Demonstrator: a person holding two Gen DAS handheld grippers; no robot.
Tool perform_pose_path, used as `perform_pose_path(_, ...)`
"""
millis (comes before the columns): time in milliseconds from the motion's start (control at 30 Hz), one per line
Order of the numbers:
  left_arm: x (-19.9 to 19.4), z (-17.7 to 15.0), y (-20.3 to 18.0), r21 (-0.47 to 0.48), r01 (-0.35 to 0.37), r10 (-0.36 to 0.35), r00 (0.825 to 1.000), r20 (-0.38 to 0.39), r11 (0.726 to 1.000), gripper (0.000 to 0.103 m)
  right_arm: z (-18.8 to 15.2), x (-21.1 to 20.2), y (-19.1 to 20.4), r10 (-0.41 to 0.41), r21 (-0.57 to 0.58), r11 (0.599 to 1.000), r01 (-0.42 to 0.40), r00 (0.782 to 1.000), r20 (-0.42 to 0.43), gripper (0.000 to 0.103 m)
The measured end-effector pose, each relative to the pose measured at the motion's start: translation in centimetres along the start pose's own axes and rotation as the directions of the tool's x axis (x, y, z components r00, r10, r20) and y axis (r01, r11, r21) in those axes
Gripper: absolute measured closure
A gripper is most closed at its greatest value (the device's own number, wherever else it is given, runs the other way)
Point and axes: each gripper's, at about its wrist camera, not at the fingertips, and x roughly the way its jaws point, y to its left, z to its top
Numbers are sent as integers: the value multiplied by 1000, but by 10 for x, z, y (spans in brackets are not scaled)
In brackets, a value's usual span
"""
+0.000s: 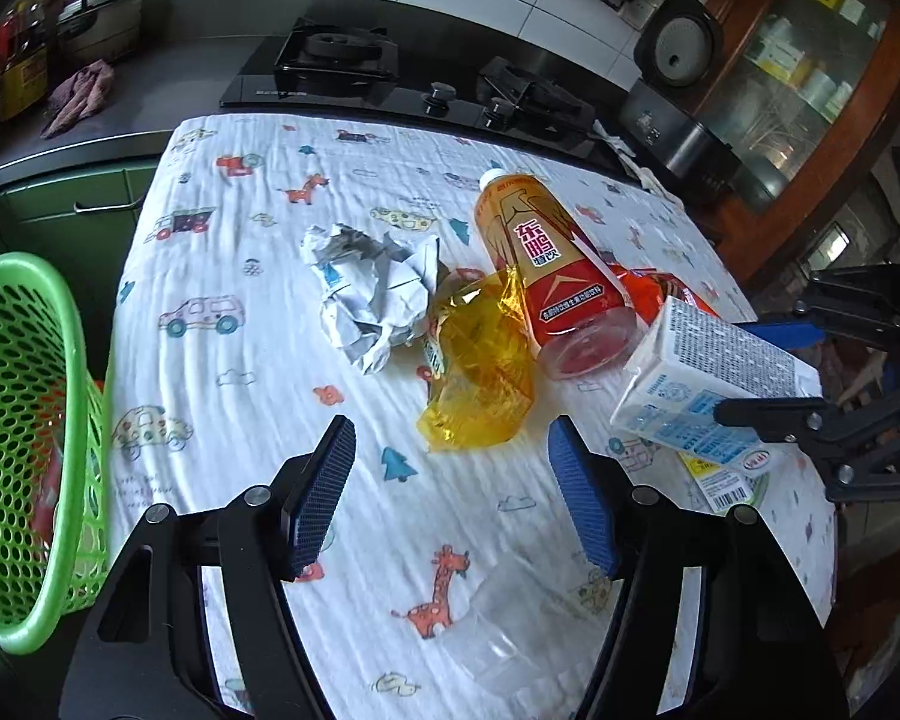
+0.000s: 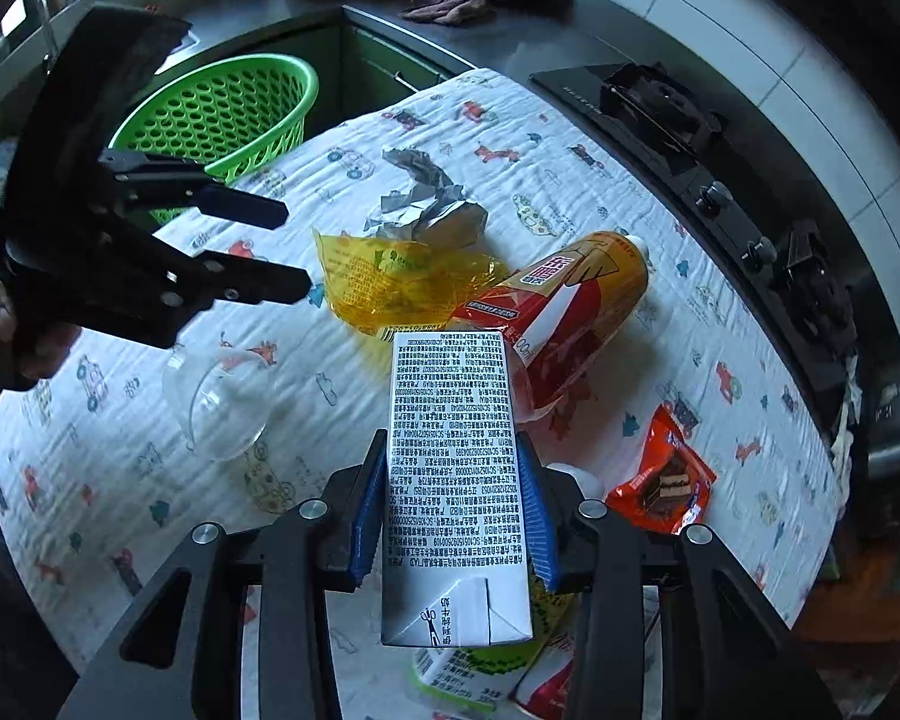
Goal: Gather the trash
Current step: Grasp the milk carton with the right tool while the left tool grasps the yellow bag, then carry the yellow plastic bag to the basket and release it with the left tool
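Observation:
My right gripper [image 2: 453, 510] is shut on a white milk carton [image 2: 450, 468] and holds it above the table; the carton also shows in the left wrist view [image 1: 708, 384]. My left gripper [image 1: 450, 474] is open and empty above the cloth, near a yellow plastic wrapper [image 1: 480, 366]. A red-and-gold drink bottle [image 1: 546, 276] lies on its side beside crumpled paper [image 1: 372, 288]. A clear plastic cup [image 2: 219, 405] lies on the cloth. A red snack packet [image 2: 663, 474] lies to the right. The green perforated basket [image 1: 24, 420] stands at the table's left edge.
The table has a white cloth with cartoon prints [image 1: 240, 372]. A gas hob [image 1: 390, 72] runs along the far side. More wrappers [image 2: 486, 678] lie under the carton. A rice cooker [image 1: 678, 48] and a wooden cabinet [image 1: 810, 72] stand at the right.

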Motion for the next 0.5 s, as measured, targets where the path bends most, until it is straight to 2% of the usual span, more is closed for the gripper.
perform_pose_path(100, 15, 9, -9, 37, 11, -10, 1000, -19, 999, 43, -8, -8, 1, 5, 55, 998, -6, 1000, 22, 64)
perform_pose_path(267, 34, 16, -16, 74, 13, -10, 999, -45, 997, 45, -23, -10, 0, 17, 122, 992, -20, 999, 30, 64)
perform_pose_path(367, 42, 18, -17, 78, 21, -16, 998, -61, 997, 60, -31, -10, -1, 17, 157, 987, -21, 999, 28, 64)
perform_pose_path(500, 43, 16, -18, 96, 3, 2, 999, -51, 995, 65, -38, -9, -1, 24, 191, 981, -30, 999, 32, 64)
